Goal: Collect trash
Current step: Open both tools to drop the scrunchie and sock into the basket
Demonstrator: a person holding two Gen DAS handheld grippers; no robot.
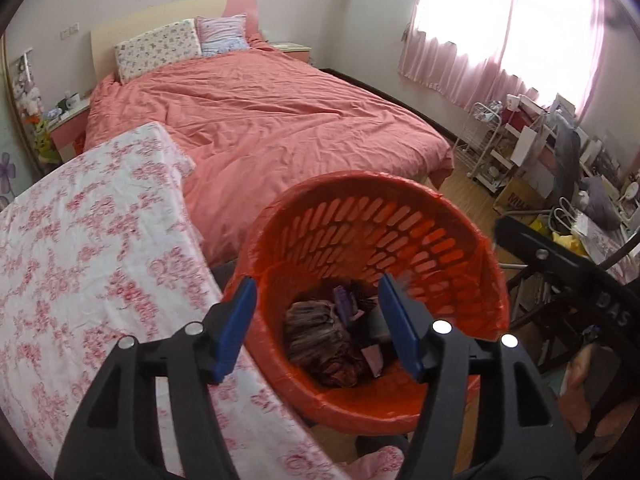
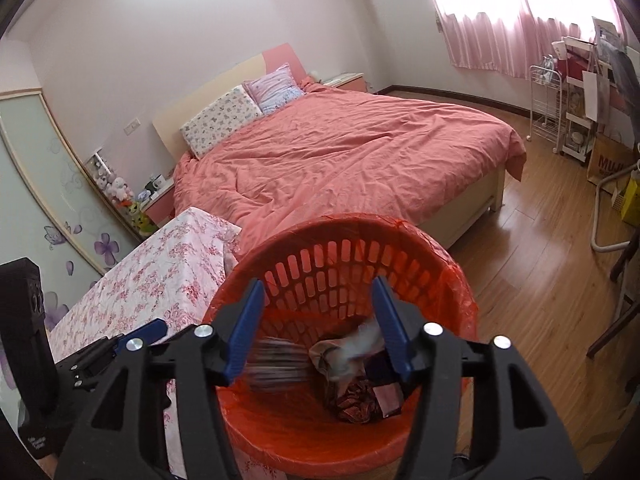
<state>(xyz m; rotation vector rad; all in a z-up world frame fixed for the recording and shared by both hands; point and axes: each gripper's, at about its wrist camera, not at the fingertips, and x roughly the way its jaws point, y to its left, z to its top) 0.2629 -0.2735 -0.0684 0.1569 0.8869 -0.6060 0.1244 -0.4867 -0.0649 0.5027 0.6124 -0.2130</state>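
Room: a bedroom, daylit through pink curtains (image 1: 500,32).

Floor (image 2: 540,264): wood boards, seen to the right of the bed.

Bed (image 1: 260,120): covered by a rumpled salmon-pink duvet; 2 pillows are set against a cream-and-pink headboard (image 2: 224,80).

Table (image 1: 80,240): draped in a white cloth printed with pink flowers, placed at the foot-left corner of the bed, just beside the bin.

Trash bin (image 1: 400,216): a red slotted plastic basket lined with a red bag, standing on the floor beside the table. Trash (image 1: 320,336) is seen lying at its bottom: crumpled wrappers and scraps, partly blurred in the right wrist view.

Far wall under the window: a white wire rack (image 2: 546,108), shelves and a cardboard box (image 2: 608,160) are noted, crowded together.

Left hand-held gripper (image 1: 318,328): held above the bin mouth, blue pads spread well apart, nothing gripped.

Right hand-held gripper (image 2: 318,330): likewise over the bin, pads apart; blurred scraps are seen between them, none pressed by either pad.
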